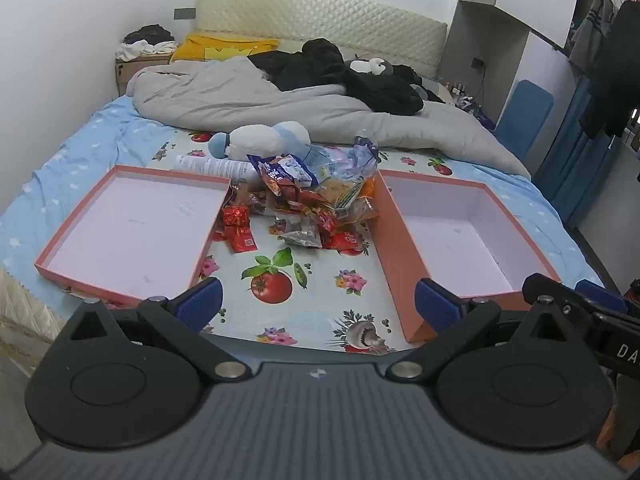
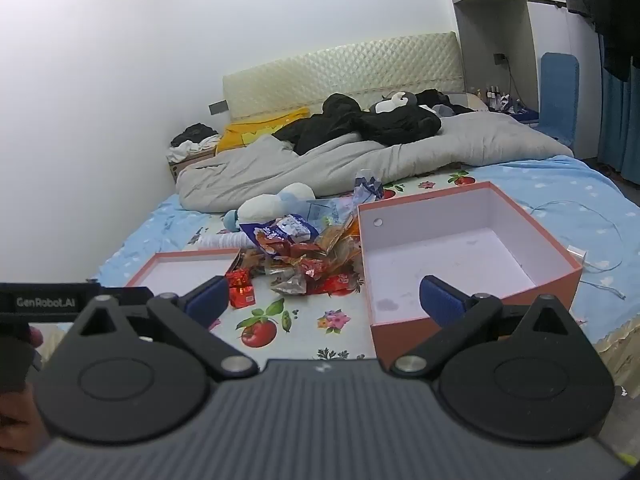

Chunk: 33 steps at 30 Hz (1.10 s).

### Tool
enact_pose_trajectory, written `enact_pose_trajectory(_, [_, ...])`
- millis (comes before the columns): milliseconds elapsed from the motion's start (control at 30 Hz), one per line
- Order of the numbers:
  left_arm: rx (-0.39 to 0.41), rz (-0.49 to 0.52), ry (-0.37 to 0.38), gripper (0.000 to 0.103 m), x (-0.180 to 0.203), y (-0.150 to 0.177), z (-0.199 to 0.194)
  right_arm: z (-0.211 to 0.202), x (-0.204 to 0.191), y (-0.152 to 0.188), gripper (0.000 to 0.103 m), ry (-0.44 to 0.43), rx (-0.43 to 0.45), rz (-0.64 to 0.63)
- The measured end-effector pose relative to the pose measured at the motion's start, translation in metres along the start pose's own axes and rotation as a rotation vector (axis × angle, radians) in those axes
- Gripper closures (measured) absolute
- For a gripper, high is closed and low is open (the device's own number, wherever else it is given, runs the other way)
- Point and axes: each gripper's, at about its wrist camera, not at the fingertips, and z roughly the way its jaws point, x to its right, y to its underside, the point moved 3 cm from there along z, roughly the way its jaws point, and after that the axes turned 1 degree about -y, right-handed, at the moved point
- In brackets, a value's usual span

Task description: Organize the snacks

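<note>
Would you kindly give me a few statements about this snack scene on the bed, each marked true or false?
1. Both pink boxes, the shallow lid and the deep box, hold nothing. True.
2. The snack pile lies between the two boxes. True.
3. The left tongs are shut on a red packet. False: they are open and hold nothing.
4. The right tongs are open and hold nothing. True.
5. The plush toy sits inside the deep box. False: it lies on the bed behind the snacks.
</note>
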Motion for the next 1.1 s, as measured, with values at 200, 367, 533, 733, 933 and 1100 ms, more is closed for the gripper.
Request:
enact_pose_trajectory(200, [-0.003, -0.004, 0.003, 0.000, 0.001, 0.000, 0.000, 0.002, 0.000, 0.001, 0.000, 0.005, -0.020, 0.008])
enact_pose_trajectory(367, [-0.002, -0.004, 0.007, 0.000, 0.001, 0.000, 0.000, 0.007, -0.001, 0.003, 0.000, 0.011, -0.018, 0.010])
enact_pose_trajectory(533, [0.004, 0.004, 0.005, 0.000, 0.002, -0.003, -0.003, 0.006, -0.002, 0.002, 0.000, 0.007, -0.022, 0.014])
enact_pose_trajectory(733, [0.015, 0.014, 0.009, 0.000, 0.003, -0.009, -0.010, 0.004, 0.000, 0.003, 0.000, 0.010, -0.016, 0.012])
enact_pose_trajectory(933, [0.027, 0.018, 0.022, 0.000, 0.005, -0.014, -0.013, 0.004, 0.002, 0.001, 0.000, 0.009, -0.008, 0.022])
enact_pose_trajectory(1100, [0.030, 0.020, 0.023, 0.000, 0.005, -0.016, -0.012, 0.004, 0.002, 0.000, 0.000, 0.009, -0.010, 0.020])
